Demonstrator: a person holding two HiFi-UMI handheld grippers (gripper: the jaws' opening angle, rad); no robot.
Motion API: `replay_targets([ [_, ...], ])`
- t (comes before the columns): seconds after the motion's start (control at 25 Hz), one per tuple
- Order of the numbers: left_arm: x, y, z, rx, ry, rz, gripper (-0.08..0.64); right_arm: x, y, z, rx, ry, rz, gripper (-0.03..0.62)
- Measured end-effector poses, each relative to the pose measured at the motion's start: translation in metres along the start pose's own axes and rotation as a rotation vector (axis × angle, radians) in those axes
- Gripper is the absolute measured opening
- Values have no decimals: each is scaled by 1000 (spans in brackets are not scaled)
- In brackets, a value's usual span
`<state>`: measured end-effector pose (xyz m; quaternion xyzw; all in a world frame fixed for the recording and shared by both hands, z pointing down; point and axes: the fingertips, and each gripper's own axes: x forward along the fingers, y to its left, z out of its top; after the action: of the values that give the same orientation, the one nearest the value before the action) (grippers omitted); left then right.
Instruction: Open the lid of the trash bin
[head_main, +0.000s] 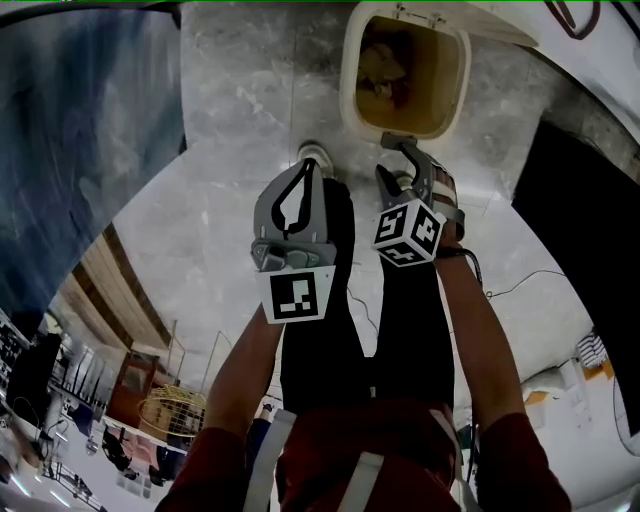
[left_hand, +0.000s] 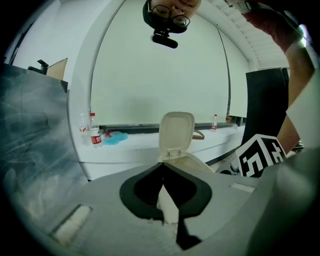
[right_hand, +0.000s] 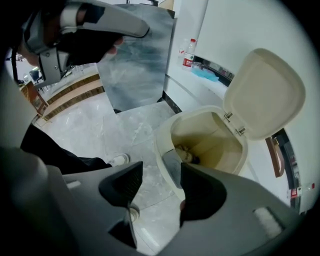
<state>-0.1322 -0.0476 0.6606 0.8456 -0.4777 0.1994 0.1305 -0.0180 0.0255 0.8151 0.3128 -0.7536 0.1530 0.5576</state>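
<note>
The cream trash bin (head_main: 350, 80) stands on the floor ahead with its mouth uncovered. Its lid (right_hand: 265, 92) is tipped up on the rear hinge; the left gripper view also shows the lid (left_hand: 176, 131) upright. Some rubbish (right_hand: 187, 156) lies inside. My right gripper (head_main: 400, 148) points steeply down at the bin's near rim (right_hand: 165, 145), open, with the rim showing in the gap between its pads and no pad pressing on it. To its left and nearer me, my left gripper (head_main: 308, 170) hangs shut and empty, aimed at the bin from farther back.
My legs and a white shoe (head_main: 315, 153) stand on the marble floor just before the bin. A grey marbled panel (head_main: 90, 130) rises at the left, a black panel (head_main: 580, 220) at the right. Behind the bin a white ledge carries bottles (left_hand: 92, 131) and a blue cloth (left_hand: 115, 137).
</note>
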Motion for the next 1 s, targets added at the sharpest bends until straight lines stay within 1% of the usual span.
replay_targets([
  [0.16,-13,-11,14,27,19,-15,6,-17,5,-1,19,-15,27,230],
  [0.24,-21,-15,28,25,10,-10,6,-32,6,-1,16,-26,34,230],
  [0.36,-31,-19,53,45,-15,3,6,-55,5,-4,13,-35,42,230],
  [0.4,-34,-19,60,35,-25,16,6,-61,3,-5,14,-38,42,230],
  [0.48,-40,-18,74,-13,-46,53,6,-73,-2,-6,21,-42,33,230],
  [0.56,-48,-18,88,-60,-67,86,6,-86,-9,-7,41,-45,20,230],
  [0.6,-52,-19,96,-71,-75,97,6,-93,-13,-6,57,-48,16,230],
  [0.76,-75,-31,123,-69,-98,132,6,-129,-25,-3,121,-82,12,229],
  [1.0,-113,-47,157,-76,-123,187,6,-192,-39,4,152,-162,-10,219],
])
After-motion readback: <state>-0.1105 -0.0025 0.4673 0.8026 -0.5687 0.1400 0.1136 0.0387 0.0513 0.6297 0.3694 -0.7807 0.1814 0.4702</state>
